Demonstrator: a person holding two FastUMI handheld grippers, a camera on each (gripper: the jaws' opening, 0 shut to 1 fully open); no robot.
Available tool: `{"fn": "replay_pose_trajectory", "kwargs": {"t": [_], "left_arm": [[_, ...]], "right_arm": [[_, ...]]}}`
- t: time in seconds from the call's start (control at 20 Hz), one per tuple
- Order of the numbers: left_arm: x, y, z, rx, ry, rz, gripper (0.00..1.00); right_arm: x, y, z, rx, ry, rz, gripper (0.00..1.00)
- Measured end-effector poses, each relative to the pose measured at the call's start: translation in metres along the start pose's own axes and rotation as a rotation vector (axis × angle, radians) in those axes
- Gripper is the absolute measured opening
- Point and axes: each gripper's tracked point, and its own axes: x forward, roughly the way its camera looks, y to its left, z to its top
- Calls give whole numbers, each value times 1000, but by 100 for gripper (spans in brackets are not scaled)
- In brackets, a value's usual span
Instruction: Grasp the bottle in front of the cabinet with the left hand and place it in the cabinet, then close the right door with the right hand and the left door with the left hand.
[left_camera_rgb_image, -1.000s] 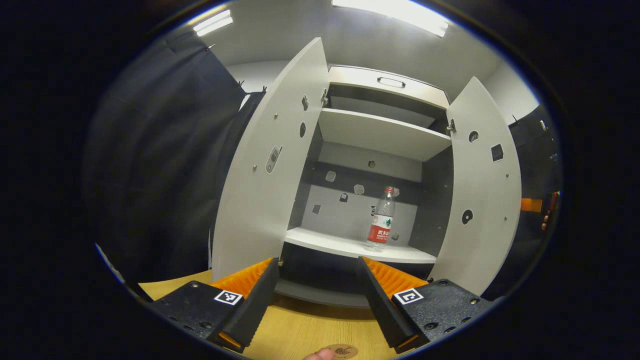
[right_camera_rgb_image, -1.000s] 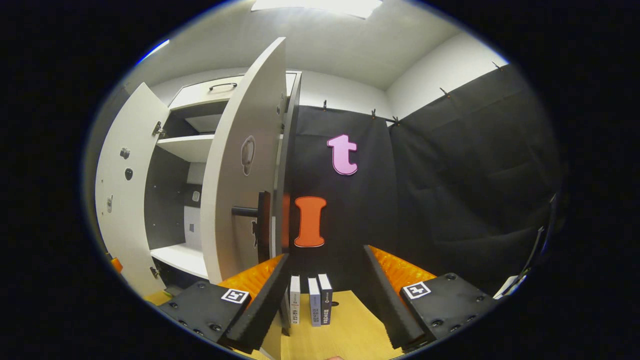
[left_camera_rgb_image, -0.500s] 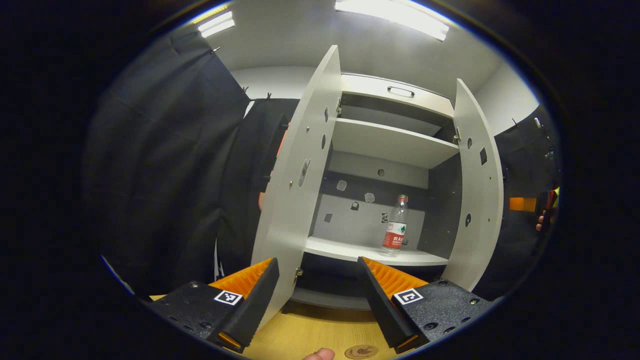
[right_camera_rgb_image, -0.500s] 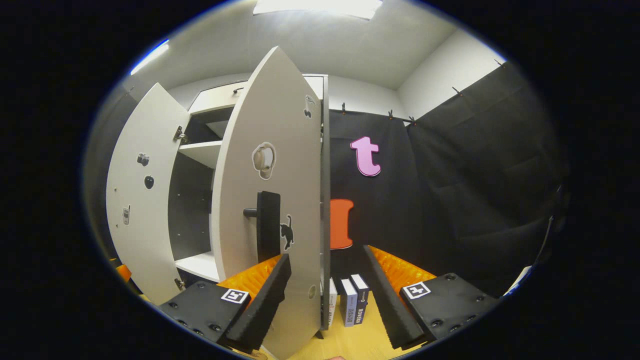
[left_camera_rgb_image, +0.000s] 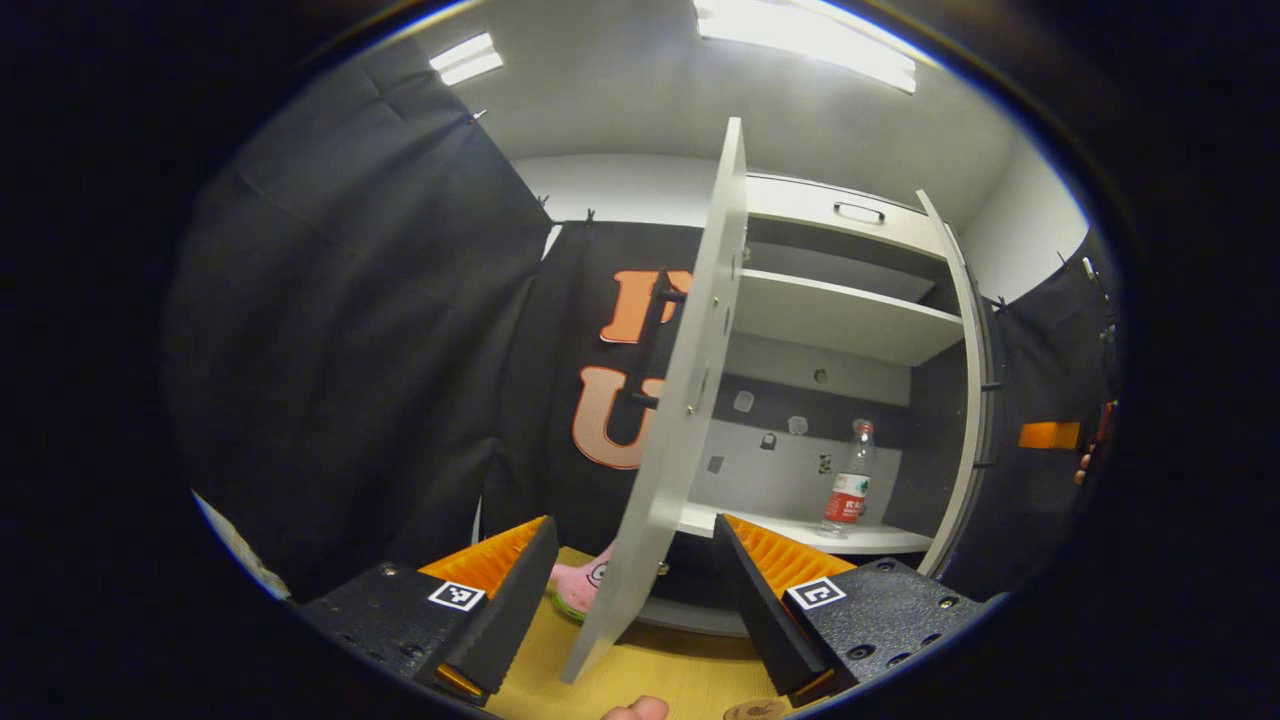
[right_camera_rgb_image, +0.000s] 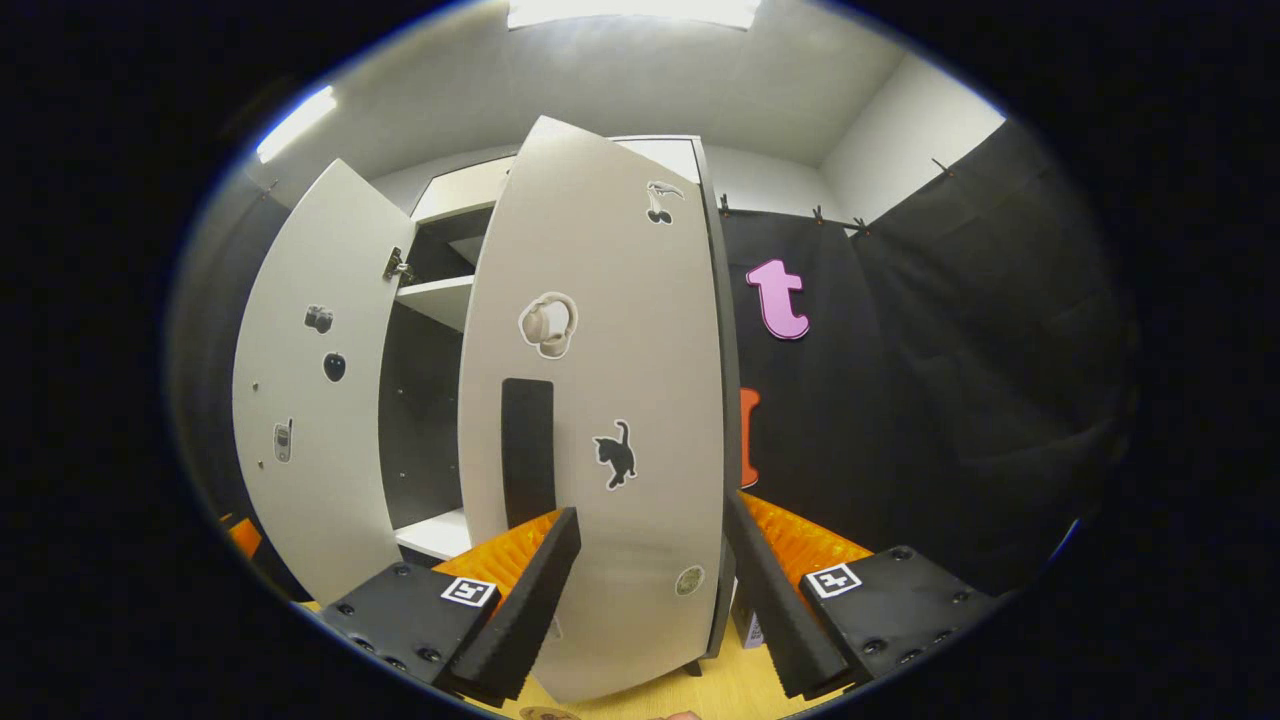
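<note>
Bottle upright on cabinet lower shelf, right side, near back wall. Left door edge-on between left tongs, fingers spread, gripping nothing. Right door swung most of way shut; right tongs released, fingers wide apart just in front of its face. Desk below, pink toy behind left door.

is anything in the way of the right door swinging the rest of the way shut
Nothing visible. The bottle stands upright well back on the lower shelf, inside the cabinet's front edge, so the right door should clear it. The right gripper sits open against the door's outer face, beside the handle. The left door is wide open.
</note>
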Motion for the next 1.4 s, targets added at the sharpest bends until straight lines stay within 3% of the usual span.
{"fn": "replay_pose_trajectory", "kwargs": {"t": [0.25, 0.4, 0.45, 0.7, 0.85, 1.0, 1.1, 1.2, 1.25, 1.4], "left_arm": [[36, 45, 28, -53, -39, 100, 94], [70, 53, 51, -87, -64, 80, 92], [80, 49, 57, -84, -68, 56, 95], [111, 50, 63, 45, -87, 61, 94], [113, 46, 65, 39, -98, 64, 93], [110, 29, 63, 3, -87, -1, 87], [106, 9, 58, -4, -62, -63, 91], [100, -13, 56, 18, -44, -114, 87], [97, -22, 54, 30, -40, -130, 91], [94, -49, 50, 34, -39, -174, 92]], "right_arm": [[-20, -10, -11, -25, 10, -22, 96], [-31, -19, -21, -8, 32, -39, 96], [-34, -22, -24, -2, 37, -44, 96], [-48, -39, -28, 32, 43, -83, 97], [-54, -47, -31, 49, 46, -96, 97], [-57, -55, -31, 51, 47, -98, 96], [-55, -57, -32, 47, 47, -101, 96], [-56, -60, -32, 41, 46, -107, 96], [-57, -60, -32, 39, 44, -106, 97], [-65, -58, -34, 23, 54, -100, 96]]}}
